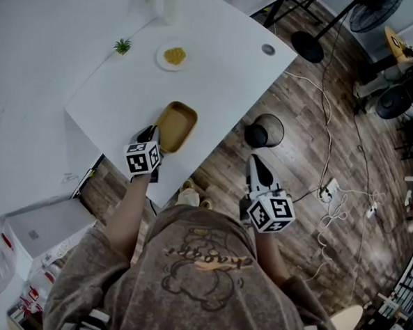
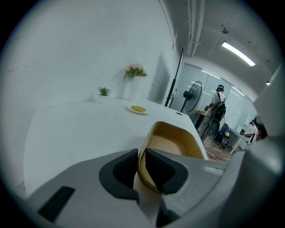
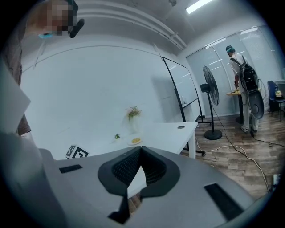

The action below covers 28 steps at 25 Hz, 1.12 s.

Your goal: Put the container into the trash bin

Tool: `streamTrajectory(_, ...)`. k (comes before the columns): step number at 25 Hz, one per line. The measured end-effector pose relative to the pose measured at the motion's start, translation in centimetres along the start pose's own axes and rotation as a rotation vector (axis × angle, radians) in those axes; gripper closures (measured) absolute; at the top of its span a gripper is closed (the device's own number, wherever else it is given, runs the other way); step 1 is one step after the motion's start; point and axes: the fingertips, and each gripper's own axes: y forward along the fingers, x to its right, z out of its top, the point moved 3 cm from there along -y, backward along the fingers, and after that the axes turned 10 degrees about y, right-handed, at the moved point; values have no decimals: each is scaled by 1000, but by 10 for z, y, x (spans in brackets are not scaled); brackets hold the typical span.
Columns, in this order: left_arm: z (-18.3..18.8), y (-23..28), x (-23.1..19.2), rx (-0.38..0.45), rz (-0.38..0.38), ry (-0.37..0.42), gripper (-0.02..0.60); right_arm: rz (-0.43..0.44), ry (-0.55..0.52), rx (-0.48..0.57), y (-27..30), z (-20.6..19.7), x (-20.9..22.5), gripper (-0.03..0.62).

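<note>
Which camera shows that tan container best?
The left gripper view: the container fills it, rim pinched by the left gripper. The head view shows it small, from above; the right gripper view misses it.

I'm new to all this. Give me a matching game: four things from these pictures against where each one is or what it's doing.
1 container
2 trash bin
3 plate
4 right gripper

A on the wooden floor beside the table
B jaws together, nothing held
C rim pinched by the left gripper
D far back on the table, with yellow food

Pairs: 1-C, 2-A, 3-D, 4-B
</note>
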Motion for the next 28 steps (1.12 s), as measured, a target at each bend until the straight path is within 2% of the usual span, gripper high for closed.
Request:
streamTrajectory(9,8,-8,5,43,-15,15,539,-38,7,22,-16,-2,3,592)
streamTrajectory(15,21,-20,32,92,-69,30,541,-90,21,58,-44,-4,17,592)
streamTrajectory(28,57,-45,171,178,-323,124,541,-251,81,149,-145,-16,61,592)
